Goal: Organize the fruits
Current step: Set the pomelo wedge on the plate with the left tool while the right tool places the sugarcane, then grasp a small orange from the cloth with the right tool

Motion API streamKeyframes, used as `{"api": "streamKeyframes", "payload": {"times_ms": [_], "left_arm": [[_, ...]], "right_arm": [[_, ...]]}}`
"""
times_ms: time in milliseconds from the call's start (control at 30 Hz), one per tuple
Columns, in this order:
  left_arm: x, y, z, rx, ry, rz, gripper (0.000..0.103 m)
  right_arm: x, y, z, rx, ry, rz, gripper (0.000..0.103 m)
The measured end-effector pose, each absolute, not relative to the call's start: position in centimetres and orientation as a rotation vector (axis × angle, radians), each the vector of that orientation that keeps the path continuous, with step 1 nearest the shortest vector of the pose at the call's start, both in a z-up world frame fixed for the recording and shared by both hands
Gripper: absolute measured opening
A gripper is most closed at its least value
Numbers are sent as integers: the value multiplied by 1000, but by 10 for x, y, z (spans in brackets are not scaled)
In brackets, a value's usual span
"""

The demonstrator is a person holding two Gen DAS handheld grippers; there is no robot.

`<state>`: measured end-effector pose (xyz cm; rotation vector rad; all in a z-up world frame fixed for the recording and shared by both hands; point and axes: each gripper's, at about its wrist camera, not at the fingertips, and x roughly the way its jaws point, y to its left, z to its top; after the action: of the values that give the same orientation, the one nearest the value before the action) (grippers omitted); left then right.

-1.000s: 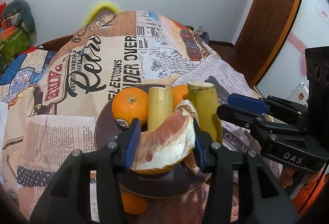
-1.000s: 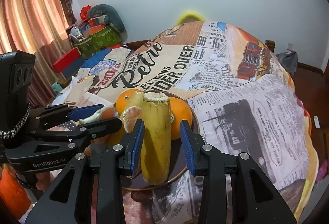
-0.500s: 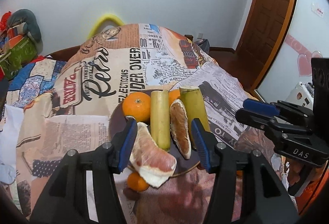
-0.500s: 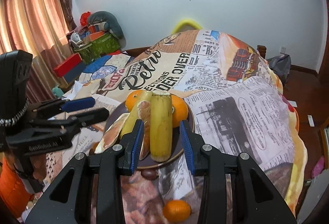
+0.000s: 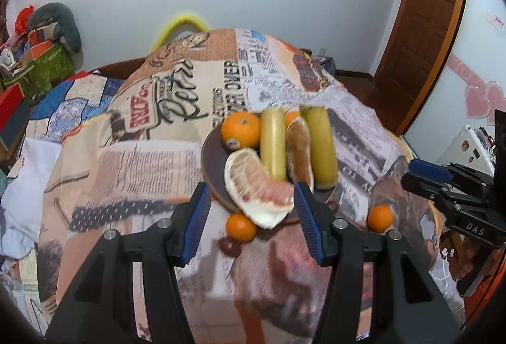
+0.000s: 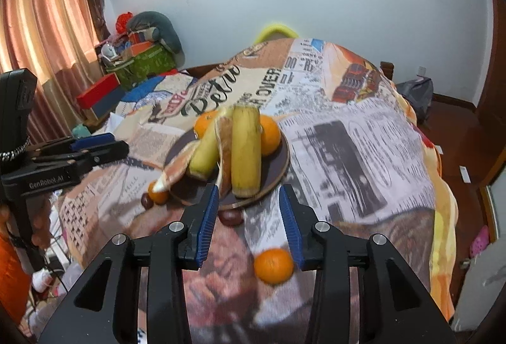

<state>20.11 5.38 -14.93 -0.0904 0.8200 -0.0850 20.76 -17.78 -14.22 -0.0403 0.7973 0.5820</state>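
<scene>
A dark round plate (image 5: 212, 160) (image 6: 278, 167) holds an orange (image 5: 241, 129), two yellow-green cane pieces (image 5: 272, 141) (image 5: 318, 148), a peeled segment (image 5: 299, 151) and a big pomelo wedge (image 5: 257, 186) that overhangs the near rim. My left gripper (image 5: 251, 220) is open and empty, above and short of the plate. My right gripper (image 6: 248, 220) is open and empty, near the plate's front edge. Two small tangerines (image 5: 241, 227) (image 5: 379, 218) lie on the cloth in front of the plate; one also shows in the right wrist view (image 6: 273, 265).
A newspaper-print cloth (image 5: 177, 110) covers the round table. Dark chestnuts (image 5: 228, 246) (image 6: 230, 217) lie near the plate's front. Boxes and bags (image 6: 139, 59) stand at the left wall, a wooden door (image 5: 423, 27) at the right.
My left gripper opened, left the pomelo wedge on the plate and drew back and up. My right gripper also drew back from the cane piece.
</scene>
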Motion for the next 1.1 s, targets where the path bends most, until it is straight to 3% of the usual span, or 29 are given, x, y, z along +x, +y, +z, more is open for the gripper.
{"api": "streamKeyframes", "payload": {"times_ms": [600, 967, 1100], "left_arm": [[210, 59, -218, -85, 1012, -109, 54], [231, 53, -231, -40, 1011, -121, 54], [235, 52, -236, -36, 1016, -130, 46]], "right_arm": [[200, -195, -203, -16, 974, 535, 36], [200, -192, -211, 2, 987, 556, 36], [199, -190, -211, -4, 984, 560, 36]]}}
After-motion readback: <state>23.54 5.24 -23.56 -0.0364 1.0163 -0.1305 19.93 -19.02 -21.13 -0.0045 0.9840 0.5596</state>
